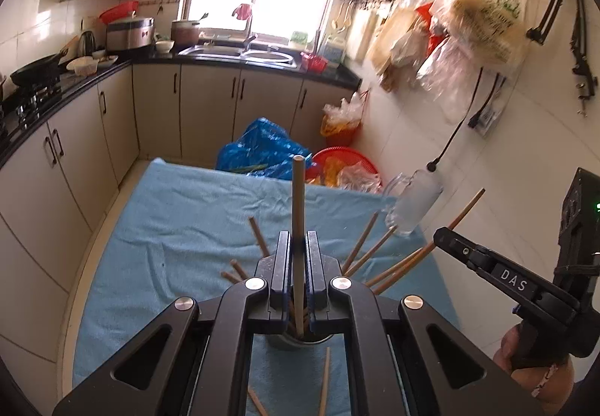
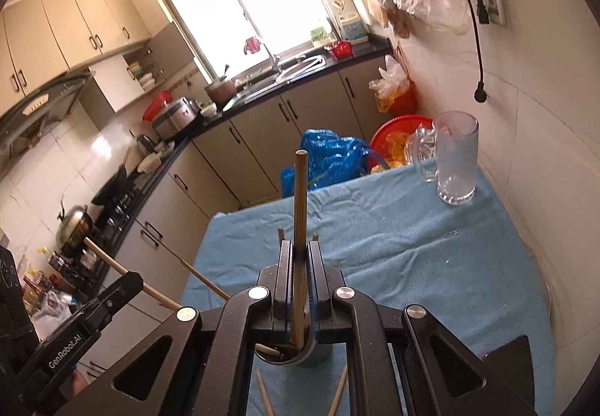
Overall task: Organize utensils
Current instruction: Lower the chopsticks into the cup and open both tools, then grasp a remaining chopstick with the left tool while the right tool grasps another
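Observation:
In the left wrist view my left gripper (image 1: 299, 239) is shut on a pale chopstick (image 1: 298, 206) that stands up between its fingers. Below it a metal cup (image 1: 288, 343) holds several brown chopsticks (image 1: 360, 247) that fan outward. My right gripper (image 1: 440, 234) comes in from the right, shut on a brown chopstick (image 1: 467, 209). In the right wrist view that right gripper (image 2: 299, 247) clamps the brown chopstick (image 2: 300, 198) above the cup (image 2: 318, 352). The left gripper (image 2: 135, 279) is at the lower left with its pale chopstick (image 2: 108, 260).
The table carries a blue cloth (image 1: 187, 221) with loose chopsticks (image 1: 324, 382) near the front edge. A glass mug (image 2: 455, 161) stands at the far right corner by the tiled wall. Beyond the table lie a blue bag (image 2: 333, 153), red baskets and kitchen cabinets.

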{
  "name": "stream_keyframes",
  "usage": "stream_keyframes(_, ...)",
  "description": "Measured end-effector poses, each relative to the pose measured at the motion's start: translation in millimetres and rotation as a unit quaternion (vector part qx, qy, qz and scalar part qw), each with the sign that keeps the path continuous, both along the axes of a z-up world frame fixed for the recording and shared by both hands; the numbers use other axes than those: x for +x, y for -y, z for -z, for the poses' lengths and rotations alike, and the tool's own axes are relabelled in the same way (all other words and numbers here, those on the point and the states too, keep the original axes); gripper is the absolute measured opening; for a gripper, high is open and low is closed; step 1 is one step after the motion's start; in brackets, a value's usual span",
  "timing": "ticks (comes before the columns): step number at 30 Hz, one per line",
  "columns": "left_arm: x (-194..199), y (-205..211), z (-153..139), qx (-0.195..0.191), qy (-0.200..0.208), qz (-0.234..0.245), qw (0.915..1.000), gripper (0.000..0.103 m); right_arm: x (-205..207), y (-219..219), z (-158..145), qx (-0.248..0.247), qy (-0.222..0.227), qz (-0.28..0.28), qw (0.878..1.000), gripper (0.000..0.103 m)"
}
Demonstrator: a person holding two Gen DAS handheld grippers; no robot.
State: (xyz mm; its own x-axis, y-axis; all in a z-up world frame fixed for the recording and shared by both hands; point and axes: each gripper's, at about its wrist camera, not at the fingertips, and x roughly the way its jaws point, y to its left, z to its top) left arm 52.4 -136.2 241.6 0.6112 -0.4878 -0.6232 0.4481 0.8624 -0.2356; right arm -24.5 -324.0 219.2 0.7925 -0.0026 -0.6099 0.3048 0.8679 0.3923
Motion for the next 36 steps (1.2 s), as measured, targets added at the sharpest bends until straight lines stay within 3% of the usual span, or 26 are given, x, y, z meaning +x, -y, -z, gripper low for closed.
stream_keyframes(7,10,2,17,0.019,-0.014,-0.006,0.9997,0.006,13,-1,20,-0.003,-0.026,-0.009,1.000,0.008)
stream_keyframes(15,15,-2,12,0.013,-0.011,-0.011,0.9998,0.007,16,0,15,-0.009,-0.024,-0.013,1.000,0.008)
stream_keyframes(17,15,-5,6,0.006,-0.007,-0.013,0.9999,0.010,12,0,10,-0.010,-0.017,-0.010,1.000,0.008)
stream_keyframes(19,11,-11,-3,-0.002,0.004,-0.018,0.9998,0.021,7,2,3,-0.011,-0.008,-0.005,1.000,0.008)
stream_keyframes(27,-7,-47,-26,-0.024,0.038,-0.047,0.9979,0.034,-27,18,-1,0.003,-0.005,0.028,1.000,0.015)
stream_keyframes(31,-22,-67,-10,-0.011,0.041,-0.073,0.9964,0.042,-42,22,18,0.013,-0.030,0.041,0.999,0.027)
stream_keyframes(36,-35,-82,38,0.023,-0.005,-0.087,0.9960,0.047,-56,14,60,0.019,-0.083,0.041,0.996,0.028)
